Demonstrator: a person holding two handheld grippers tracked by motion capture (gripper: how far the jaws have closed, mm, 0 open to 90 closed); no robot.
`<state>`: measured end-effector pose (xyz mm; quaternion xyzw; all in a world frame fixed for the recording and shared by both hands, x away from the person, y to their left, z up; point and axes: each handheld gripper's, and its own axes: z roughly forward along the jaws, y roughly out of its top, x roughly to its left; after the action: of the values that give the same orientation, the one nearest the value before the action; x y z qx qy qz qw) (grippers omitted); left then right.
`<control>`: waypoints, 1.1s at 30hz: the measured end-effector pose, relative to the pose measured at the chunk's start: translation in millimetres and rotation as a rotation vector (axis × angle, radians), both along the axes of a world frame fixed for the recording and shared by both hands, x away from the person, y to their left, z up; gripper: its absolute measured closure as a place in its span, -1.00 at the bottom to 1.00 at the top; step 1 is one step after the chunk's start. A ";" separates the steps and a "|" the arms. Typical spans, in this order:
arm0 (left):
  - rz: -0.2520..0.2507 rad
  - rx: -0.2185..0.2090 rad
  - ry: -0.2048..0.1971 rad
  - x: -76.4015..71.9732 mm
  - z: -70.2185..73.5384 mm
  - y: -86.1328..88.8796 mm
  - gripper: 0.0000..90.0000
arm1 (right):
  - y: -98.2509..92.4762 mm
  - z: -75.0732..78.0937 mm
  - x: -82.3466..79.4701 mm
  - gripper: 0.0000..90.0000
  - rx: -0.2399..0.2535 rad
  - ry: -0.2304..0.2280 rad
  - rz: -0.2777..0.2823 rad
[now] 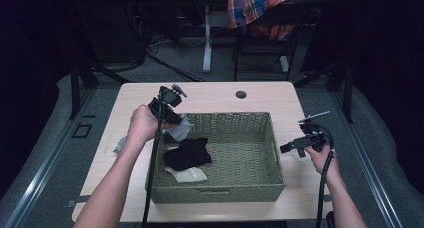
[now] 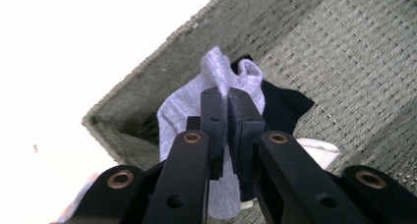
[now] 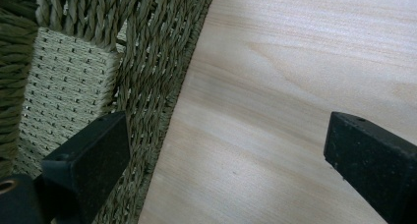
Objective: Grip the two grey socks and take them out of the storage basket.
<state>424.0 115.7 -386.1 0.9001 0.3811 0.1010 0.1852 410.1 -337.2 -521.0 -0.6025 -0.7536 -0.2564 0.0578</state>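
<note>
1. Left gripper clamped on a pale grey sock, pinched at a bunched fold near the cuff; sock hanging above the near-left corner of the woven basket.
2. Right gripper spread wide and empty, over the table just beside the basket's right wall.
3. Likely light, limp, not fragile (thin knit could slip); best taken at a doubled fold.
4. Black sock and white sock lying inside the basket.

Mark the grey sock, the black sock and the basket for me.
grey sock [image 2: 184,103]: left gripper view, on the cloth left of the pinching jaws.
black sock [image 1: 187,154]: high view, middle of the dark heap.
basket [image 1: 215,193]: high view, on its near woven wall.
</note>
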 end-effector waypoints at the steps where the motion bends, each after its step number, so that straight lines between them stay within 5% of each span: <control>1: 0.002 0.002 -0.007 0.6 2.6 0.7 0.92 | 0.0 0.2 0.0 -0.93 -0.001 0.001 0.000; 19: 0.099 -0.004 -0.069 19.2 49.8 31.9 0.93 | -2.6 0.6 1.2 -0.92 -0.010 0.014 0.029; 33: 0.211 0.001 -0.068 26.6 57.1 77.8 0.92 | -0.9 0.1 0.9 -0.91 -0.013 0.011 0.021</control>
<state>450.6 193.5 -329.0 0.8513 0.4670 0.1506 0.1858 411.0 -338.0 -521.0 -0.5962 -0.7613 -0.2476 0.0605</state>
